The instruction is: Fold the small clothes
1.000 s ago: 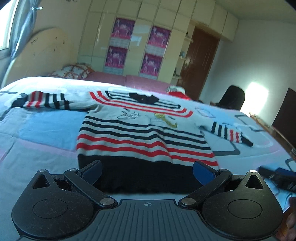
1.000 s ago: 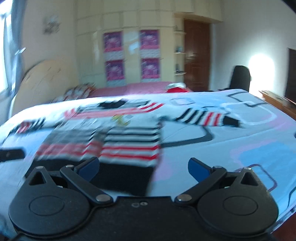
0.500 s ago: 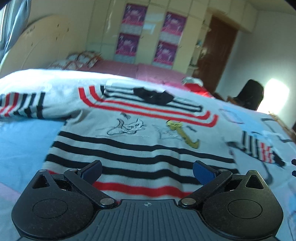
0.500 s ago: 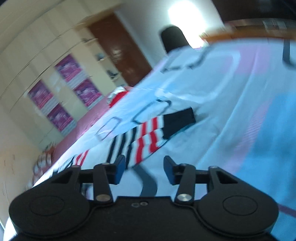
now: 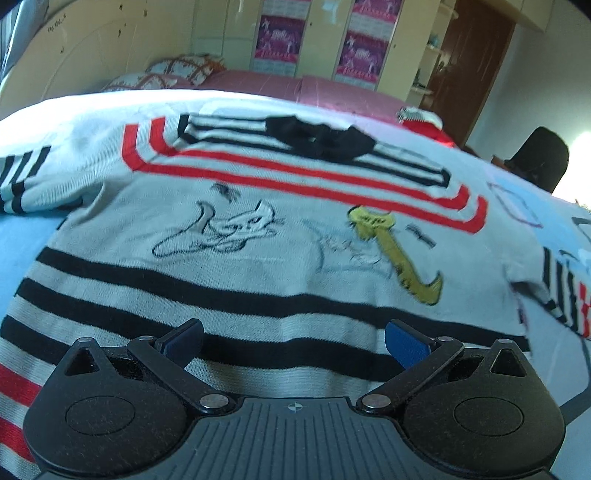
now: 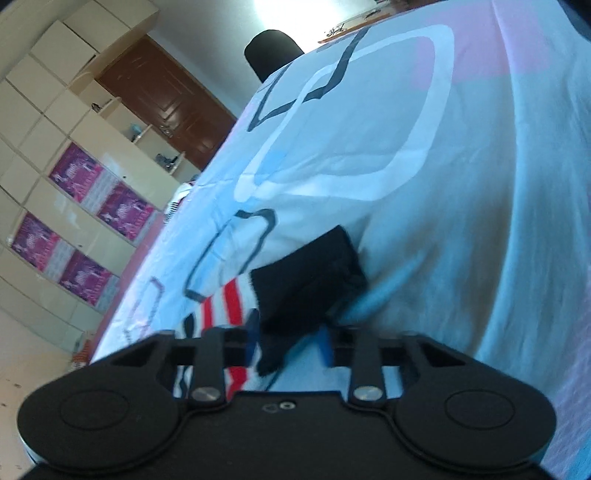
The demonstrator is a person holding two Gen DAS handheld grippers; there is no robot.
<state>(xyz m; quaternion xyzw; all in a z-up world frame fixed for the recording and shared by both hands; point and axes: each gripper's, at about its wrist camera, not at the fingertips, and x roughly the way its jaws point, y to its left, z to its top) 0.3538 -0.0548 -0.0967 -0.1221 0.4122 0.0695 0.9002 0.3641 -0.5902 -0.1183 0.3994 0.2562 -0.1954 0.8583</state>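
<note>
Small white knit sweater with black and red stripes and cartoon embroidery (image 5: 258, 258) lies flat, front up, on the pale blue patterned bedsheet (image 6: 461, 192), black collar toward the far pink pillows (image 5: 280, 79). Left gripper (image 5: 293, 338) hangs low over the sweater's lower striped body, blue-padded jaws wide apart, nothing between them, pads not seen touching the knit. Right gripper (image 6: 288, 338), rolled so the room looks tilted, sits at the sweater's right sleeve end; its jaws have just been closing and now pinch the black ribbed cuff (image 6: 306, 280), with the red-and-white striped sleeve part (image 6: 225, 306) trailing left of the pads. Cuff fabric bunched up between the fingers, slightly blurred. Background: cream wardrobe with pink posters (image 5: 280, 33), brown door (image 6: 173, 107), black chair (image 5: 543, 155).
</note>
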